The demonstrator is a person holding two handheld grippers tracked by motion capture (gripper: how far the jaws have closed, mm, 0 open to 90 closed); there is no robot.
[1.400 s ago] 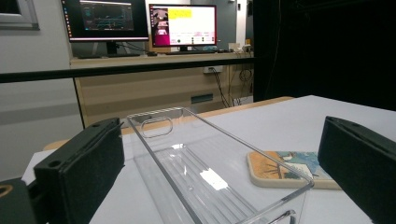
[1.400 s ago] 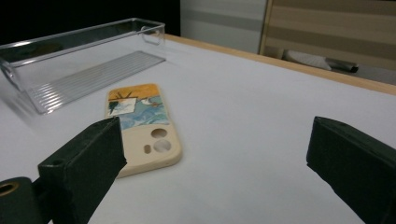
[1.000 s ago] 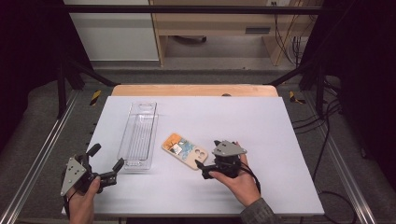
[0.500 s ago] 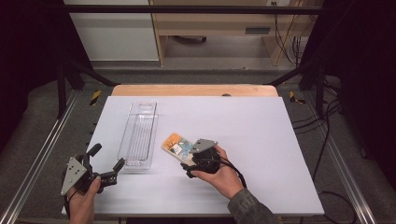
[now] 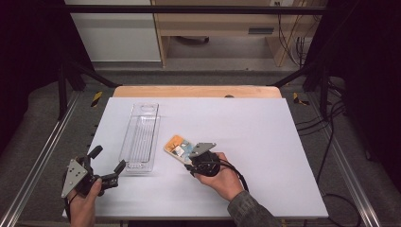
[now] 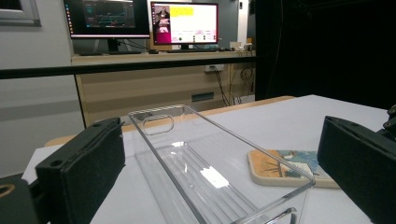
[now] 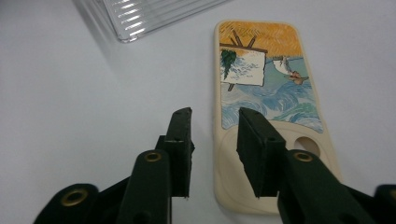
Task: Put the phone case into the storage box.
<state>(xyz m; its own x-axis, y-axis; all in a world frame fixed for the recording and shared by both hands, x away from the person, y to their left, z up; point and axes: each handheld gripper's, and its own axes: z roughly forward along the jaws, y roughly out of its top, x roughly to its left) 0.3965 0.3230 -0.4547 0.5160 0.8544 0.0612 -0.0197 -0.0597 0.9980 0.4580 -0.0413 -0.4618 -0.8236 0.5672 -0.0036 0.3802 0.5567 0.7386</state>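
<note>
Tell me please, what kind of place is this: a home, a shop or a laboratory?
Most likely a laboratory set up for recording. A white table stands inside a black metal frame, two monitors sit on a wooden bench behind it, and loose cables run along the floor.

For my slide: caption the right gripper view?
Right hand-held gripper closing astride the cream painted phone case's long edge, not yet pinching it.

A cream phone case [image 7: 273, 107] printed with orange sky and blue waves lies beside a clear tray [image 5: 140, 137] on the white table [image 5: 265, 127].
</note>
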